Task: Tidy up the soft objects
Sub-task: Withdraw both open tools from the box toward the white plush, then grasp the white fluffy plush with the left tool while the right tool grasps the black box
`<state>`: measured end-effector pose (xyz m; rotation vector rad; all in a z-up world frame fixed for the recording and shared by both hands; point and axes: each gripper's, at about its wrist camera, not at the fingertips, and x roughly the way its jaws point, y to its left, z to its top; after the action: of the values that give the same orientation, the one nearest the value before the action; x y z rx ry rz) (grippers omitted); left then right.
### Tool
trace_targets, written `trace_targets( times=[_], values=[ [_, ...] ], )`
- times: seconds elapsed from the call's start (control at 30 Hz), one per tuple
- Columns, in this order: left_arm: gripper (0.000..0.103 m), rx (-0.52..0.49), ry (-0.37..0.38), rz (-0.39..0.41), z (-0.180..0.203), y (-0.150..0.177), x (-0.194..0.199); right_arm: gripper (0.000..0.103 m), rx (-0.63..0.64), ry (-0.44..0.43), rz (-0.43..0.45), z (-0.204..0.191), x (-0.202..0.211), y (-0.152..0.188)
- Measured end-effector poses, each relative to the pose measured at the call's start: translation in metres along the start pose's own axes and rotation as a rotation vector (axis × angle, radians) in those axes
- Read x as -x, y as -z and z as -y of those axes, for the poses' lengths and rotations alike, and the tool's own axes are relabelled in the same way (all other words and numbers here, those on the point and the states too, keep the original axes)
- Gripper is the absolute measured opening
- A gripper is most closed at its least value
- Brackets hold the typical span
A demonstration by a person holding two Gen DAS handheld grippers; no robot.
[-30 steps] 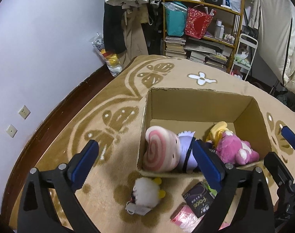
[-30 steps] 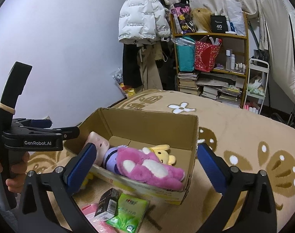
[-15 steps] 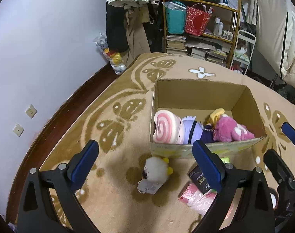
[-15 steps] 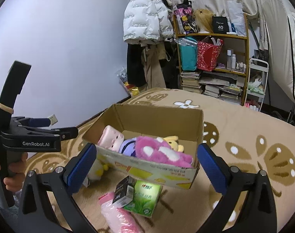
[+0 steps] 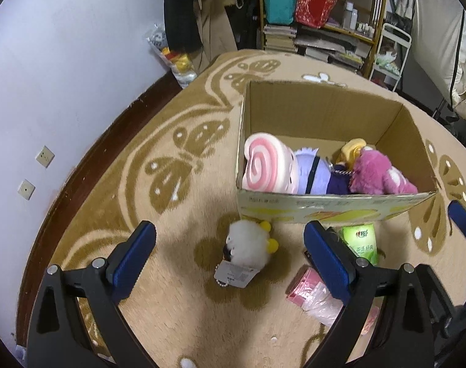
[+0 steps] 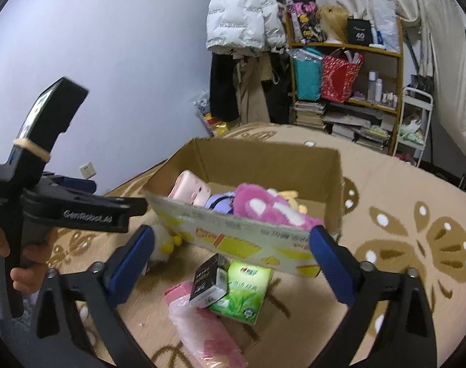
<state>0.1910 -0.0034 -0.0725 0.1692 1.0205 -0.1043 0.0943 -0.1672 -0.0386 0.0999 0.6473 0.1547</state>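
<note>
Cardboard box on the patterned rug, holding a pink swirl plush, a lilac plush and a magenta plush. Left gripper, jaws wide and empty, above a white fluffy toy lying just outside the box front. Right gripper, jaws wide and empty, over a green pack, black carton and pink packet

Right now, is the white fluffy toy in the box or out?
Out: the white fluffy toy lies on the carpet just outside the box.
</note>
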Motion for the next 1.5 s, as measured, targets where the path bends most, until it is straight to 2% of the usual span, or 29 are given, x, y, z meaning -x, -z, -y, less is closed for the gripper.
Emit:
trace_targets(
  times=[0.23, 0.37, 0.67, 0.8, 0.87, 1.0, 1.17, 1.3, 1.5],
  values=[
    [0.096, 0.007, -0.008, -0.065, -0.001, 0.004, -0.02, 0.091, 0.042, -0.036, -0.069, -0.014, -0.018, 0.012],
    [0.096, 0.01, -0.006, -0.103, -0.001, 0.006, -0.031, 0.082, 0.061, -0.049, -0.103, -0.019, -0.029, 0.018],
    [0.096, 0.044, 0.008, -0.217, -0.005, 0.011, -0.062, 0.074, 0.107, -0.037, -0.201, -0.027, -0.062, 0.036],
    [0.096, 0.068, 0.006, -0.262, -0.01, 0.013, -0.073, 0.06, 0.095, -0.059, -0.237, -0.026, -0.075, 0.041],
    [0.096, 0.081, 0.011, -0.279, -0.013, 0.015, -0.078, 0.059, 0.084, -0.067, -0.259, -0.025, -0.081, 0.044],
    [0.096, 0.117, 0.012, -0.29, -0.019, 0.014, -0.087, 0.059, 0.056, -0.084, -0.292, -0.023, -0.092, 0.05],
    [0.096, 0.164, 0.028, -0.288, -0.027, 0.013, -0.096, 0.059, 0.056, -0.085, -0.288, -0.022, -0.097, 0.049],
    [0.095, 0.166, 0.028, -0.293, -0.028, 0.014, -0.104, 0.04, 0.06, -0.083, -0.287, -0.022, -0.099, 0.05],
    [0.083, 0.138, 0.039, -0.317, -0.02, 0.016, -0.111, 0.04, 0.025, -0.117, -0.288, -0.017, -0.102, 0.047]
  ],
)
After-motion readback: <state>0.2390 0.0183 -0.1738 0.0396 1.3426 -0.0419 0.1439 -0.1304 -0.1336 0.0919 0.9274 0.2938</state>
